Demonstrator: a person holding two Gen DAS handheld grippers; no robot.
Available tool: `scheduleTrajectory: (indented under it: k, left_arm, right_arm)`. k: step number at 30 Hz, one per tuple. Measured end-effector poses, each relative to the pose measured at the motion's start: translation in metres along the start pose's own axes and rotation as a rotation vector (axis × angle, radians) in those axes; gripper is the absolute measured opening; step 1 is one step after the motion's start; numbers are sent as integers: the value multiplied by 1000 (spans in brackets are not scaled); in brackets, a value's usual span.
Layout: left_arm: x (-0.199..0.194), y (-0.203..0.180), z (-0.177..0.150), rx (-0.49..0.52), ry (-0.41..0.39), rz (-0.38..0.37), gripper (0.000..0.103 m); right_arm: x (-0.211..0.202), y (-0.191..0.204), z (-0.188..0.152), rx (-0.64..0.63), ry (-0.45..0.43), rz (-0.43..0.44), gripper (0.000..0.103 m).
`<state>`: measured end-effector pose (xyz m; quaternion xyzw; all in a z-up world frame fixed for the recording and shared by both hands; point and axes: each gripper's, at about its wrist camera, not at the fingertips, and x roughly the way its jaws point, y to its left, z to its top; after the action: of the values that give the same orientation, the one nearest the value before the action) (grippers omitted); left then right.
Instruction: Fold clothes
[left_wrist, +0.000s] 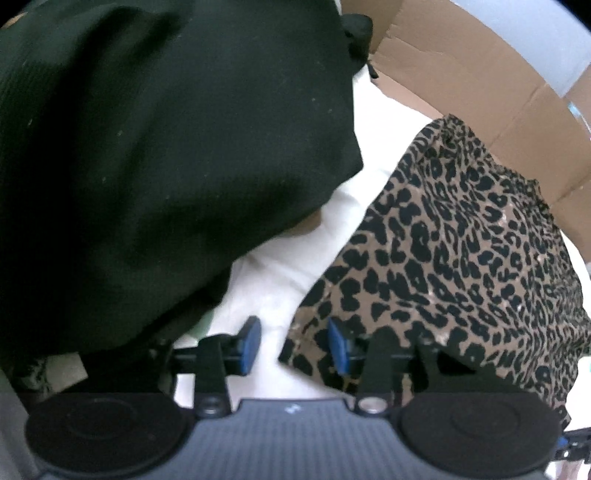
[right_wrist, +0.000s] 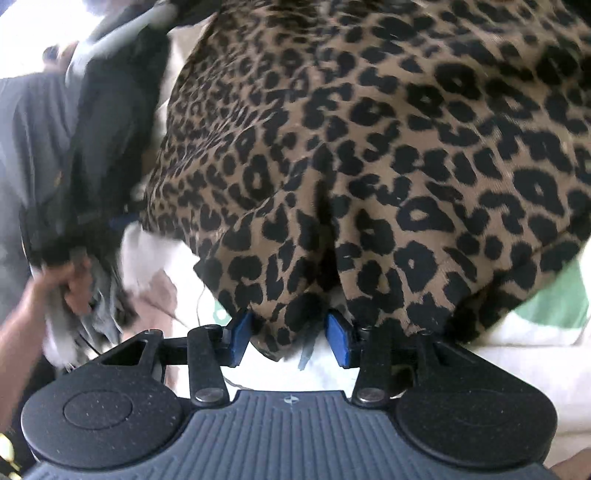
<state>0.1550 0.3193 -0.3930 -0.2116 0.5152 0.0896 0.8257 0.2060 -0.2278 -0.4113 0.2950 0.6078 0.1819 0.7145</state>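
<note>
A leopard-print garment (left_wrist: 461, 258) lies on a white surface (left_wrist: 280, 266), to the right of a black garment (left_wrist: 147, 147). My left gripper (left_wrist: 294, 345) is open just above the white surface. The leopard garment's near corner reaches in beside the right blue pad (left_wrist: 338, 347), and neither pad presses on it. In the right wrist view the leopard garment (right_wrist: 369, 147) fills most of the picture. My right gripper (right_wrist: 289, 338) stands open at its lower hem, a fold of which hangs between the blue pads (right_wrist: 240, 338).
A brown cardboard box (left_wrist: 480, 92) stands behind the garments. A person's hand and forearm (right_wrist: 70, 280), blurred, sit at the left among grey and dark cloth (right_wrist: 44, 129). A green-and-white item (right_wrist: 554, 306) lies under the leopard garment's right edge.
</note>
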Motion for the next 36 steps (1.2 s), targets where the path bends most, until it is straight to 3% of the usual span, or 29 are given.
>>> scheduleTrajectory:
  k: [4,7,8,9,10,11,18,22,27,28,30,36]
  left_arm:
    - [1,-1,-2,18,-9,6,38]
    - [2,-1,-2,19,-19,33,22]
    - [1,0,-1,16,-20,35,17]
    - [0,1,0,12,-21,34,5]
    - [-1,2,1,8,-22,34,4]
    - [-3,2,2,8,-26,36,3]
    - [-23,-5,18,16,-92,65,0]
    - [-21,5,24,-29,-95,120,0]
    - [-15,12,17,-72,-60,56,3]
    - [-15,12,15,-77,-59,38,10]
    - [-16,9,11,-81,-68,8,19]
    - [-14,-2,0,-25,-71,-48,29]
  right_arm:
    - [0,-12,5,115,-11,60,50]
    - [6,-15,10,174,-7,79,49]
    - [8,-17,11,194,-3,90,44]
    - [11,-18,11,211,7,104,25]
    - [15,-20,12,228,18,117,9]
    - [18,-21,11,241,27,119,1]
    - [5,-15,11,96,74,34,0]
    - [-3,-8,15,-9,93,-61,0]
    - [-2,-10,16,20,90,-43,7]
    - [-2,-10,16,31,89,-34,12]
    - [-4,-14,15,61,78,-9,41]
    - [1,-28,5,240,47,114,49]
